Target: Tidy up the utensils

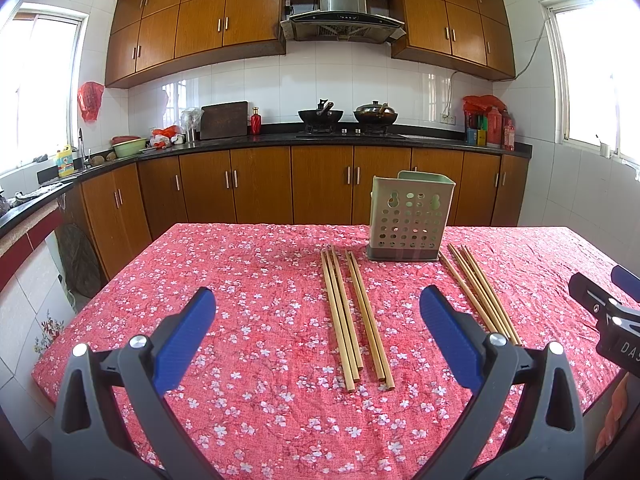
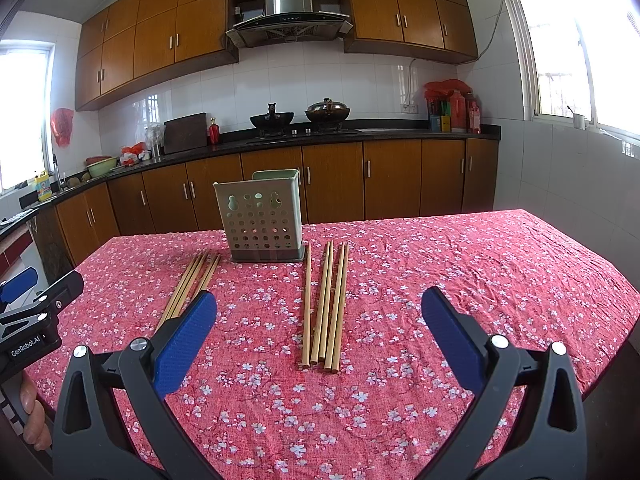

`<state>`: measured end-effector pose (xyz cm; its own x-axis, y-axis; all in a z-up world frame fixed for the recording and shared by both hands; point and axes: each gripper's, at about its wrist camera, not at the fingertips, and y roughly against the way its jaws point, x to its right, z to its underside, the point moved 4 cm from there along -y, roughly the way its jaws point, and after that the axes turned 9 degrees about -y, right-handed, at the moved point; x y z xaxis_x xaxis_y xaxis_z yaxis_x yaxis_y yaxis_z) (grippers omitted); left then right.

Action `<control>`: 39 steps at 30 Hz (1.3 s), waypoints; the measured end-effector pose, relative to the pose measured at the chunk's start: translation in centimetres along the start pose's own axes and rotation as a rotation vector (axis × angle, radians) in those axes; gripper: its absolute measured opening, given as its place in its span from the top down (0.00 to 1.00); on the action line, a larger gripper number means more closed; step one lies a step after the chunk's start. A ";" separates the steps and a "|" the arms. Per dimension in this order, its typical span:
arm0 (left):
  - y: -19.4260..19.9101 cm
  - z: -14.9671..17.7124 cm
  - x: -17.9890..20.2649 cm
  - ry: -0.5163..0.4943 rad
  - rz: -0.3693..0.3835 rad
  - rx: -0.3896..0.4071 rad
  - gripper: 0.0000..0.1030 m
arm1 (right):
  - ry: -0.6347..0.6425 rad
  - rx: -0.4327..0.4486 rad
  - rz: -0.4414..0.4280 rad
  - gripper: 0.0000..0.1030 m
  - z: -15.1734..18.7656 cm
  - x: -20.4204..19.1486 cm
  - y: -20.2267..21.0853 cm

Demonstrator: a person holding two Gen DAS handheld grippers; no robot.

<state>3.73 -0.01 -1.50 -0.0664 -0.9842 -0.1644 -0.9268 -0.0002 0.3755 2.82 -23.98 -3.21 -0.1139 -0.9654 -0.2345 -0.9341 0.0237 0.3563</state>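
A pale green perforated utensil holder stands upright on the red floral tablecloth at the far side; it also shows in the right wrist view. Two bundles of wooden chopsticks lie flat in front of it. The left bundle lies between my left gripper's fingers, ahead of them; it also shows in the right wrist view. The right bundle lies ahead of my right gripper; it also shows in the left wrist view. My left gripper is open and empty. My right gripper is open and empty.
The table's near edge runs just below both grippers, and its right edge drops to the floor. Behind the table stand wooden cabinets and a black counter with two woks. The right gripper's body shows at the left view's right edge.
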 end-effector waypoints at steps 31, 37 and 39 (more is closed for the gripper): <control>0.2 -0.4 0.5 0.001 0.000 -0.001 0.04 | 0.000 -0.001 0.000 0.02 0.1 0.1 -0.1; 0.3 -0.7 0.6 0.001 0.000 -0.001 0.04 | 0.000 -0.001 0.001 0.02 0.1 0.1 -0.1; 0.4 -0.8 0.6 0.002 0.000 -0.002 0.04 | 0.000 -0.001 0.000 0.02 0.2 0.1 -0.1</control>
<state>3.61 -0.77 -0.78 -0.0660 -0.9844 -0.1630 -0.9262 -0.0003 0.3770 2.88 -24.03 -3.43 -0.1143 -0.9654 -0.2345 -0.9336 0.0237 0.3575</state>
